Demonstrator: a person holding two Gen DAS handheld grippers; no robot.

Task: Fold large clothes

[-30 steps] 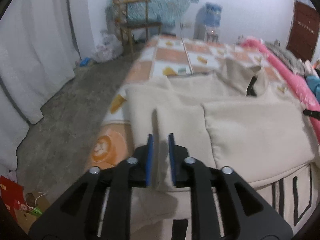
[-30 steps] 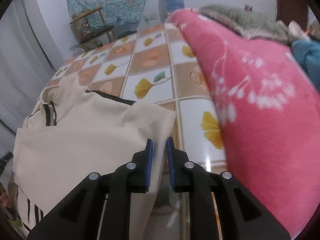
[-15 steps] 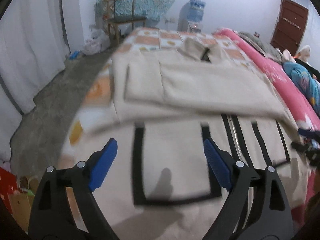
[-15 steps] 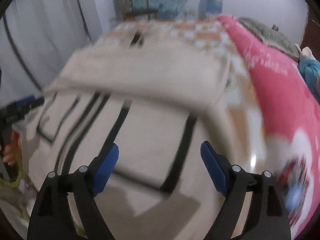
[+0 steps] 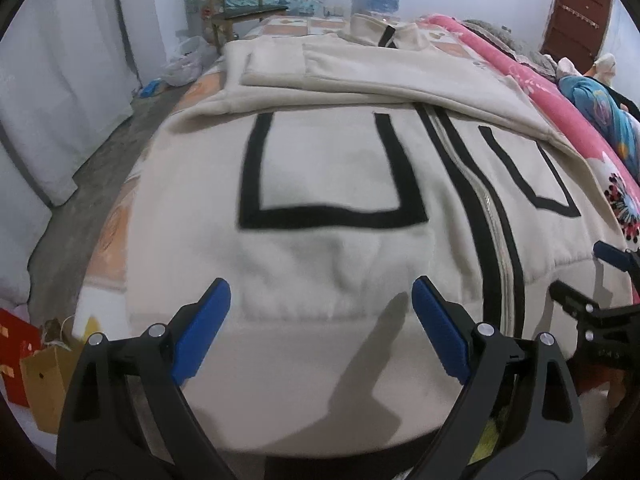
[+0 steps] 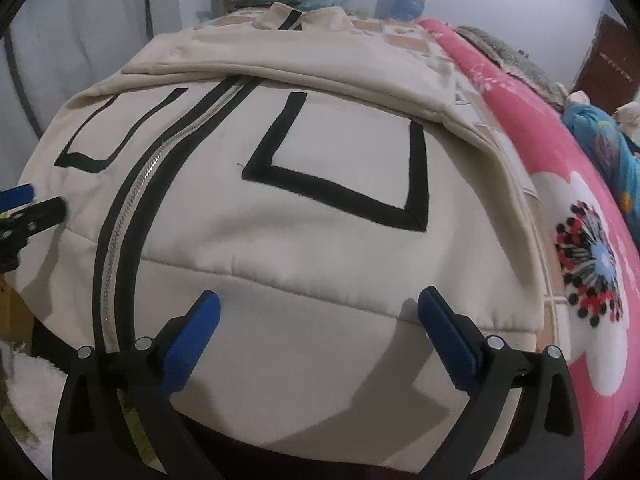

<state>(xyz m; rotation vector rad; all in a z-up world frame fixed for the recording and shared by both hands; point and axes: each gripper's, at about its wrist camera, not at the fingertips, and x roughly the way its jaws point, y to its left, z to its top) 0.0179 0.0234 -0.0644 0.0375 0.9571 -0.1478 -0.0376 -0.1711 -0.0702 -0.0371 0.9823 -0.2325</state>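
The cream fleece jacket with black stripes [image 5: 328, 168] lies spread on the bed, filling the frame centre. Both jaws have just been opening: left hand-held gripper [image 5: 320, 332] and right hand-held gripper [image 6: 320, 332] stand wide, empty. The fabric seems soft and bulky; take the thick hem.

Near hem of cream jacket [image 5: 332, 240] unobstructed, flat fabric ahead of both grippers; folded sleeves stacked across upper half. Pink blanket [image 6: 560, 168] ridge walls off right side, touching jacket edge. Left side drops to bare floor [image 5: 92, 168], curtain [image 5: 60, 80] beyond. Wooden chair [image 5: 236, 4] stands past far end
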